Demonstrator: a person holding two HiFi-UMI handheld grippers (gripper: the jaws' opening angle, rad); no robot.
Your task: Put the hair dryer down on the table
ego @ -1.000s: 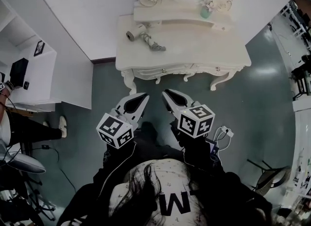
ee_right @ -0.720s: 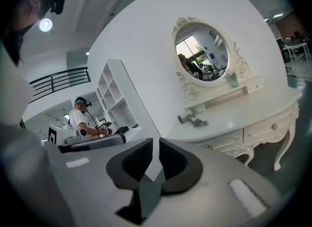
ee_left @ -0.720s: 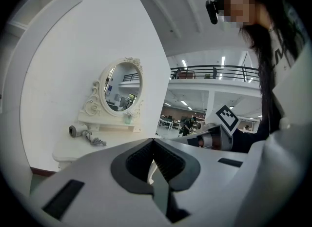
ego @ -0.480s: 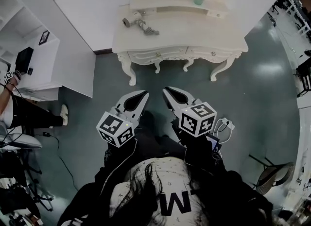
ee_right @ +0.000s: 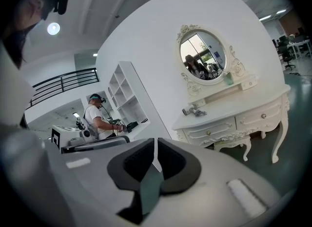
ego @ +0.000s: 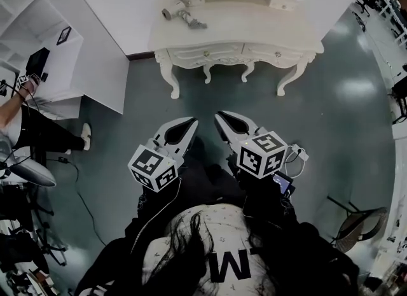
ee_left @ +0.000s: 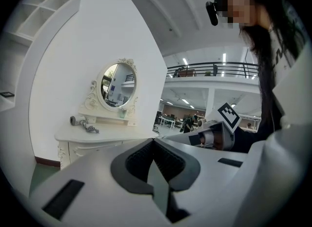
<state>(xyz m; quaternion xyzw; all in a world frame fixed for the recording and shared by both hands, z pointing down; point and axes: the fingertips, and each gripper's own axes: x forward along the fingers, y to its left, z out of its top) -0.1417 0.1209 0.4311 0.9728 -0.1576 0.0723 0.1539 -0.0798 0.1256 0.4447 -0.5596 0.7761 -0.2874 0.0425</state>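
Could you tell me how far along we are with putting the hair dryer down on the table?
Done: the hair dryer lies on the dressing table, toward its left end, with nothing gripping it. In hand: nothing. The left gripper is shut and empty, the right gripper is closing its jaws on nothing, and both are over the floor, well clear of the table. Left: nothing that I can see.

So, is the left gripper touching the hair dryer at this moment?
Apart. The head view shows the hair dryer lying on the dressing table, while the left gripper hangs over the floor, with open floor between it and the table.
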